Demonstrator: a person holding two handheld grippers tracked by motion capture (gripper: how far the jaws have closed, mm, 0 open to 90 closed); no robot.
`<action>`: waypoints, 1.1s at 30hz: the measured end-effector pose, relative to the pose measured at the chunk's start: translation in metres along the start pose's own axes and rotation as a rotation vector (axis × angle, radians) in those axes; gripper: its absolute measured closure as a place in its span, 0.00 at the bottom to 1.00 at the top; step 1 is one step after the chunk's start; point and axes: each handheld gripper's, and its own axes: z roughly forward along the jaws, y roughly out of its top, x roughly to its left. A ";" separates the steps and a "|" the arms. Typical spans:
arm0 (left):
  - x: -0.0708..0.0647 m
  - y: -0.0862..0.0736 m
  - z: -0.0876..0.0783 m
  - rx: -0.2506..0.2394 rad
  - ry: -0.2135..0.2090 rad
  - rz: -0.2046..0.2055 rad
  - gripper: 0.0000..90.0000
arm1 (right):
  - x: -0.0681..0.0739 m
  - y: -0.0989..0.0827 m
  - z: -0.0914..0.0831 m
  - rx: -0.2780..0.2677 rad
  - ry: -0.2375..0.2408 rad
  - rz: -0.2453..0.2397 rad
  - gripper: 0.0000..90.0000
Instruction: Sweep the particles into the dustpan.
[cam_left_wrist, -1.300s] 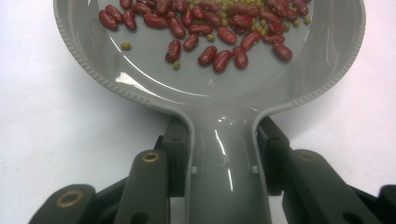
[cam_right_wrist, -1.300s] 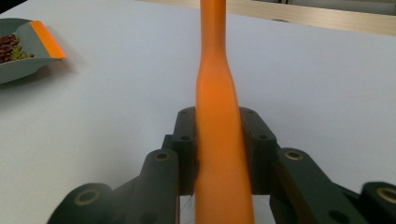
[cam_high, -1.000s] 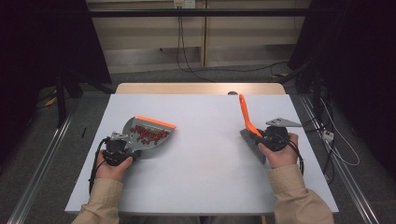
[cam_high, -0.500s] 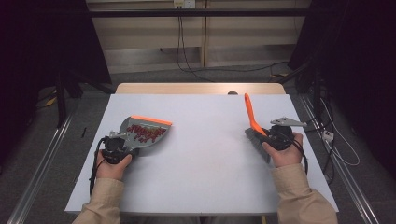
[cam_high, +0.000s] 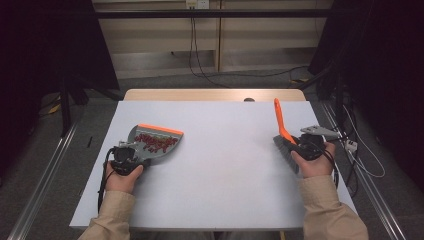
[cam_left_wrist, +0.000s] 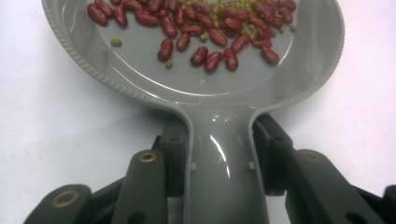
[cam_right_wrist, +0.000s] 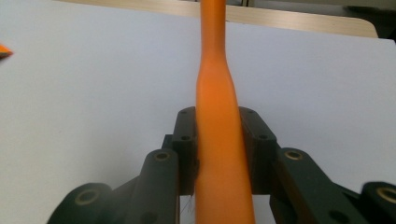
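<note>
A grey dustpan (cam_high: 167, 145) with an orange lip lies flat on the white table at the left. Red beans (cam_high: 151, 142) and small yellow-green ones lie in its pan (cam_left_wrist: 140, 70). My left gripper (cam_high: 131, 156) is shut on the dustpan's handle (cam_left_wrist: 219, 177), pads against both sides. Its jaws have just been opening a little, with the handle still between them. At the right, my right gripper (cam_high: 299, 146) is shut on the orange handle (cam_right_wrist: 217, 93) of a brush (cam_high: 280, 125). The handle points away from me, and the dark bristles (cam_high: 286, 152) are near the hand.
The white table top (cam_high: 225, 170) lies between the two hands. A wooden table edge (cam_high: 210, 95) runs behind it. Cables (cam_high: 200, 60) cross the floor beyond, and metal rails (cam_high: 45, 170) flank the table.
My right gripper has carried the brush a little to the right. The left gripper and the dustpan have stayed in place.
</note>
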 end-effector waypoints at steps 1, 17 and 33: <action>0.000 -0.001 0.000 -0.004 -0.004 -0.006 0.68 | -0.002 0.000 0.000 0.000 -0.005 0.002 0.79; -0.012 -0.007 -0.001 -0.020 -0.076 0.000 0.54 | -0.009 -0.013 0.004 0.024 -0.102 -0.033 0.79; -0.017 -0.007 -0.002 -0.027 -0.104 0.012 0.47 | 0.006 -0.015 0.008 0.010 -0.073 -0.018 0.77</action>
